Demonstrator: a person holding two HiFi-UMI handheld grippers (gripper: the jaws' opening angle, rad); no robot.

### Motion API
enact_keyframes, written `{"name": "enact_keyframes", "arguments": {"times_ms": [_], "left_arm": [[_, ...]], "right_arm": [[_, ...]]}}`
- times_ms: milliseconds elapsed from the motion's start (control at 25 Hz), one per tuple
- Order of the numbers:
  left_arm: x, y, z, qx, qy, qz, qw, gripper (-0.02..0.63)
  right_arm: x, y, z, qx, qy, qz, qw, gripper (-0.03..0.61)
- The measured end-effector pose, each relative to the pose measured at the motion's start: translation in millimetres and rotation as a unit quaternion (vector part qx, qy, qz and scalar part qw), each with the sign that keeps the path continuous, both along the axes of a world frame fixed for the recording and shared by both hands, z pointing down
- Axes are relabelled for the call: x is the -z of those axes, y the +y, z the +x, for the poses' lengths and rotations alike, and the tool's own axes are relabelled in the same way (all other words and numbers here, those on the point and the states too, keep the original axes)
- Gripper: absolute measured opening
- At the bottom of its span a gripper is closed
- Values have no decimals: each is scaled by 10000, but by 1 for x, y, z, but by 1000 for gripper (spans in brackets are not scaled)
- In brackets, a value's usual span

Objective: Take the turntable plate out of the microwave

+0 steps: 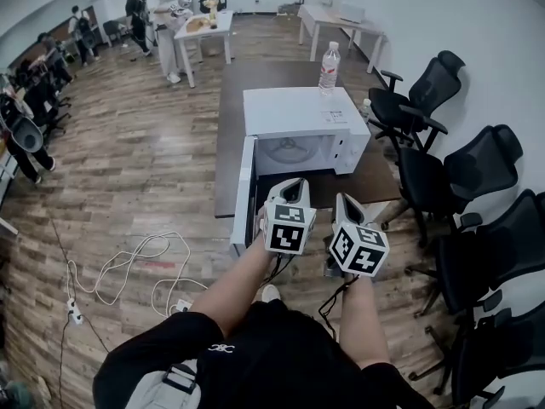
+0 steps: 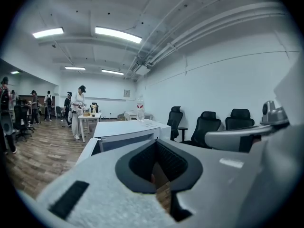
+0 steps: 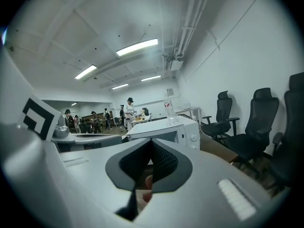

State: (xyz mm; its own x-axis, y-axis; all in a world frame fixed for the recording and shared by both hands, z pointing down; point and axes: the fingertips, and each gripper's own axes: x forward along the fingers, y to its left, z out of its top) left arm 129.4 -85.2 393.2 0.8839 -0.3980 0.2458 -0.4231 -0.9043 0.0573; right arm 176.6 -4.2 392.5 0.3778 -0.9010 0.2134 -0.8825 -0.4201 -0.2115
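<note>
A white microwave [image 1: 302, 126] stands on a dark brown table [image 1: 255, 79] with its door [image 1: 243, 196] swung open to the left. Inside the lit cavity lies the round glass turntable plate [image 1: 294, 152]. My left gripper [image 1: 295, 184] and right gripper [image 1: 343, 199] are side by side just short of the open front, both pointing at it and touching nothing. In the left gripper view the jaws [image 2: 159, 167] are shut and hold nothing, with the microwave [image 2: 128, 129] ahead. In the right gripper view the jaws [image 3: 149, 167] are also shut and hold nothing, facing the microwave [image 3: 164, 129].
A water bottle [image 1: 329, 66] stands on the microwave's top at its far right. Black office chairs [image 1: 443, 173] line the right wall. White tables [image 1: 204, 28] and several people are at the back. Cables and a power strip [image 1: 128, 271] lie on the wooden floor at the left.
</note>
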Motion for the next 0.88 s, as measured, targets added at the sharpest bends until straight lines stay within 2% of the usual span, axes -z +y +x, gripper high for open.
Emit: {"name": "enact_keyframes", "arguments": {"times_ms": [160,360,560,880], "left_arm": [[-11,-21,21,38,38,-237,9997,0],[-18,-45,50,22,37,-107,9999,0],[-24,-65,70,74,63,-223,9997,0],[-20,-91,80,272,122,-178,9994,0]], "right_arm": [[-8,-29,22,81,-51,-127,9999,6],[-14,-66,45,201,-62,-248,9995,6],[-16,-96,63,350,-59,-295,9989,6],[-24,-129,83,493,-235,-264,9982,6]]}}
